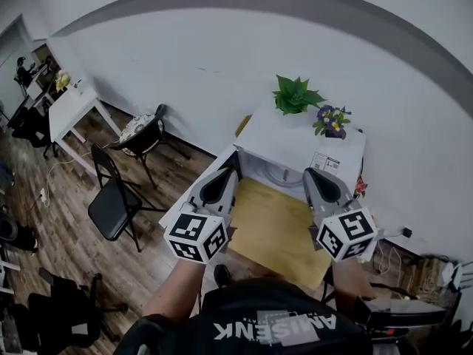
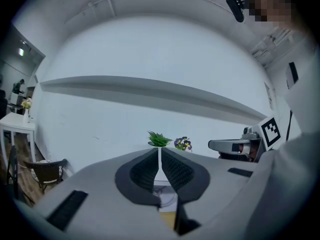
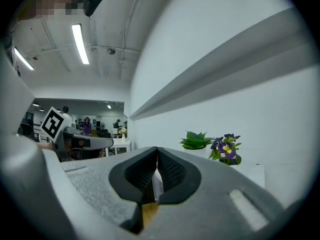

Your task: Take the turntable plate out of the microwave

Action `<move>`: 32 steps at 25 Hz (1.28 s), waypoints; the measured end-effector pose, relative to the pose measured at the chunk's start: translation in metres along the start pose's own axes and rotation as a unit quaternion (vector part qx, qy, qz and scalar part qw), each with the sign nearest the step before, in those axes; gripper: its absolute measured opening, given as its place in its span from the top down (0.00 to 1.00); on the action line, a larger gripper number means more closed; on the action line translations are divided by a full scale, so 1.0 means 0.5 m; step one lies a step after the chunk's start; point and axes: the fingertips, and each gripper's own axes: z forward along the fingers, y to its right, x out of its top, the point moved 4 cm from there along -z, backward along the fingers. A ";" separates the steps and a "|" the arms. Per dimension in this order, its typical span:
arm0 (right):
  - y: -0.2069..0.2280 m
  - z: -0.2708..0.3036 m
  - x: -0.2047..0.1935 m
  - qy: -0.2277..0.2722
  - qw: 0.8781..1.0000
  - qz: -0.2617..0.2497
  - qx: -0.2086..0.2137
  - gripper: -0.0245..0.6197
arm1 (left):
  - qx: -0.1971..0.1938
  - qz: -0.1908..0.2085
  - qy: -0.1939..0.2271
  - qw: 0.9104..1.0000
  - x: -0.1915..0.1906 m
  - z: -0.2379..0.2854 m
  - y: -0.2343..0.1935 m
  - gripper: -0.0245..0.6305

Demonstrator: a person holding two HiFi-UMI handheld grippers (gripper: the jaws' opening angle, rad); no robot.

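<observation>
Microwave (image 1: 336, 148) is dead ahead with its front open. I read the pale round outline on the cavity floor as the turntable plate (image 1: 284, 174), lying flat, though it's faint. It sits ahead of and between both tools. Left gripper (image 1: 229, 176) is at the cavity's left edge and right gripper (image 1: 315, 176) at its right edge, the right looking slightly nearer. Both point level over the wooden table (image 1: 273, 231). Jaws on both are fully closed, pads together, nothing gripped or touched. I'd need to open one before reaching in
</observation>
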 end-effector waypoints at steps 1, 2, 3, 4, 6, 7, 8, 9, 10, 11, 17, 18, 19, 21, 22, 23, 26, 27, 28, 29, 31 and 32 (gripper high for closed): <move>-0.002 0.005 0.000 -0.001 1.000 0.001 -0.010 0.95 | -0.008 0.001 -0.003 1.000 0.000 0.006 -0.011 0.96; -0.004 0.010 0.001 -0.001 1.000 0.004 -0.021 0.95 | -0.017 0.000 -0.006 1.000 0.001 0.013 -0.022 0.96; -0.006 0.014 0.003 -0.001 0.999 0.006 -0.031 0.95 | -0.025 -0.003 -0.009 1.000 0.002 0.019 -0.033 0.96; -0.008 0.018 0.004 -0.001 0.999 0.009 -0.041 0.94 | -0.033 -0.005 -0.011 0.999 0.003 0.025 -0.043 0.96; -0.013 0.025 0.004 0.002 0.998 0.013 -0.059 0.93 | -0.048 -0.006 -0.014 0.999 0.003 0.035 -0.061 0.94; -0.016 0.027 0.003 0.003 0.998 0.015 -0.068 0.93 | -0.055 -0.005 -0.016 0.998 0.002 0.038 -0.069 0.86; -0.018 0.029 0.002 0.005 0.997 0.017 -0.076 0.93 | -0.062 -0.006 -0.018 0.998 0.000 0.041 -0.077 0.82; -0.020 0.030 0.000 0.007 0.996 0.019 -0.084 0.92 | -0.069 -0.007 -0.020 0.997 -0.003 0.044 -0.085 0.82; -0.021 0.031 -0.001 0.010 0.995 0.022 -0.094 0.92 | -0.074 -0.009 -0.023 0.997 -0.006 0.047 -0.092 0.82; -0.021 0.031 -0.003 0.012 0.994 0.025 -0.103 0.91 | -0.078 -0.014 -0.026 0.997 -0.010 0.050 -0.099 0.82; -0.030 0.038 -0.019 0.010 0.988 0.044 -0.145 0.82 | -0.110 -0.032 -0.043 0.992 -0.035 0.067 -0.130 0.77; -0.031 0.037 -0.024 0.009 0.987 0.048 -0.151 0.81 | -0.115 -0.033 -0.047 0.992 -0.041 0.070 -0.132 0.76; -0.032 0.037 -0.030 0.008 0.986 0.052 -0.158 0.80 | -0.120 -0.034 -0.051 0.991 -0.047 0.073 -0.133 0.75; -0.033 0.040 -0.041 0.008 0.984 0.061 -0.169 0.75 | -0.128 -0.034 -0.059 0.989 -0.061 0.080 -0.137 0.75; -0.033 0.042 -0.047 0.008 0.983 0.065 -0.173 0.72 | -0.129 -0.035 -0.064 0.989 -0.069 0.082 -0.138 0.74; -0.033 0.043 -0.056 0.007 0.982 0.070 -0.176 0.70 | -0.131 -0.037 -0.069 0.988 -0.079 0.084 -0.139 0.73; -0.024 0.046 -0.092 -0.007 0.979 0.093 -0.180 0.66 | -0.134 -0.058 -0.090 0.985 -0.117 0.093 -0.139 0.73; -0.017 0.045 -0.106 -0.011 0.978 0.104 -0.183 0.65 | -0.134 -0.068 -0.098 0.984 -0.131 0.099 -0.139 0.73; -0.010 0.044 -0.122 -0.015 0.975 0.116 -0.187 0.65 | -0.132 -0.079 -0.107 0.982 -0.147 0.105 -0.139 0.73; -0.001 0.042 -0.139 -0.018 0.973 0.131 -0.191 0.64 | -0.129 -0.090 -0.116 0.981 -0.163 0.111 -0.139 0.73; 0.018 0.038 -0.175 -0.027 0.967 0.157 -0.200 0.63 | -0.122 -0.109 -0.131 0.978 -0.195 0.123 -0.137 0.73; 0.026 0.037 -0.196 -0.034 0.964 0.167 -0.204 0.62 | -0.117 -0.117 -0.138 0.977 -0.211 0.128 -0.135 0.73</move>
